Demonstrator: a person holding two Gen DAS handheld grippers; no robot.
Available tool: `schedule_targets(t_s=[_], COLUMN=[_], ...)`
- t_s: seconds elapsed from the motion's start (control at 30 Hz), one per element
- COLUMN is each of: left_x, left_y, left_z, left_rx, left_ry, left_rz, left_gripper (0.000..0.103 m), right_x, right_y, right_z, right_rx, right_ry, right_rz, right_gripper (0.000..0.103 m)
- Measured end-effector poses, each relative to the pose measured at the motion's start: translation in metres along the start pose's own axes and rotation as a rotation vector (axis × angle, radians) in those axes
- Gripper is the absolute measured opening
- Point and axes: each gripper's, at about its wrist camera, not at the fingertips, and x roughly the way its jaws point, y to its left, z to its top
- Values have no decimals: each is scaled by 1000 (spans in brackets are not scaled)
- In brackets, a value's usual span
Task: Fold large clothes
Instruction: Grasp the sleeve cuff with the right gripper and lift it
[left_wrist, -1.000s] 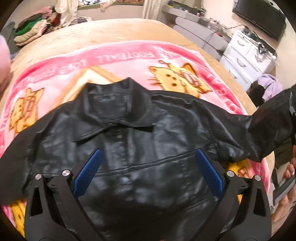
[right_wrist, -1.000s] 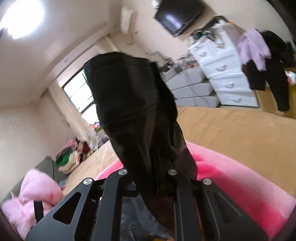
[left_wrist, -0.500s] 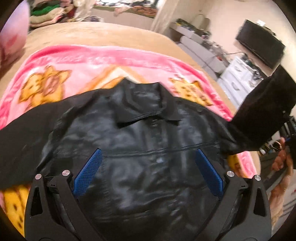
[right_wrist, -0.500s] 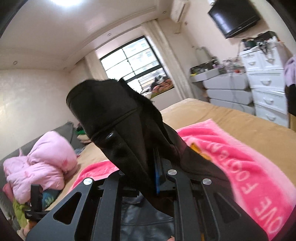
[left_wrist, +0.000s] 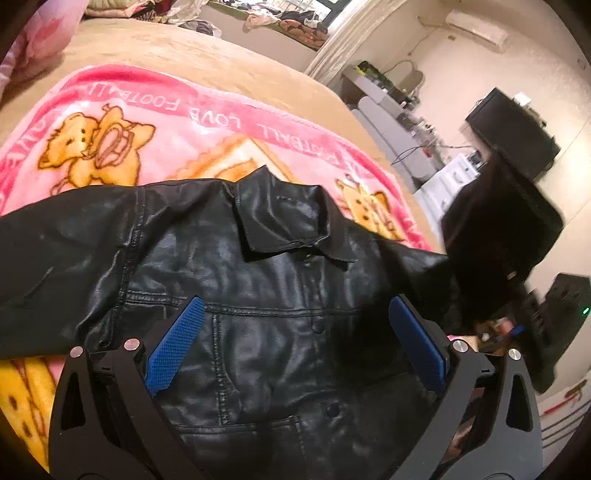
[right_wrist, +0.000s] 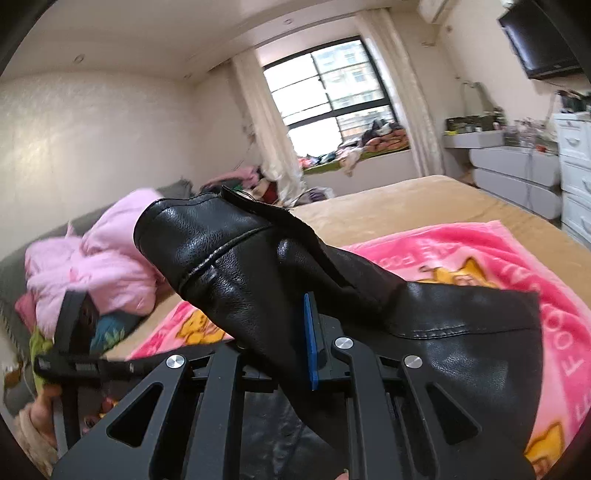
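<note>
A black leather jacket (left_wrist: 266, 295) lies front side up, collar away from me, on a pink cartoon blanket (left_wrist: 147, 122). My left gripper (left_wrist: 295, 347) is open and empty, hovering just above the jacket's chest, blue pads (left_wrist: 173, 347) wide apart. My right gripper (right_wrist: 295, 339) is shut on the jacket's right sleeve (right_wrist: 229, 258) and holds it lifted above the blanket, cuff end pointing up and left. In the left wrist view the raised sleeve (left_wrist: 495, 236) shows blurred at the right. The other sleeve (left_wrist: 48, 258) lies flat out to the left.
The blanket covers a tan bed (left_wrist: 229, 62). A pink padded coat (right_wrist: 92, 266) lies on a grey sofa at the left. White drawers (right_wrist: 572, 177), a grey cabinet (right_wrist: 513, 173) and a wall TV (right_wrist: 539, 40) stand to the right. Clothes pile under the window (right_wrist: 351, 147).
My right gripper has swung the sleeve up and inward over the jacket. My left gripper has shifted right over the jacket, still open.
</note>
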Motion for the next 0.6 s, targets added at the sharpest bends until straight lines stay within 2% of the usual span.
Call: schedule_targets(t_s=[0.13, 0.33, 0.47, 0.6], left_x=[-7, -19, -27, -31], left_y=[4, 15, 22, 28], left_z=[4, 9, 11, 11], left_rx=[-31, -112, -123, -142], left_ry=[-12, -52, -72, -90], left_rz=[-105, -204, -176, -196], left_gripper=[94, 94, 94, 94], right_x=[21, 46, 60, 73], right_y=[23, 53, 63, 71], right_z=[-21, -49, -64, -80], right_rx=[-38, -105, -130, -157], right_ry=[56, 133, 184, 247], right_rz=[32, 72, 72, 59], right_gripper=[10, 10, 10, 11])
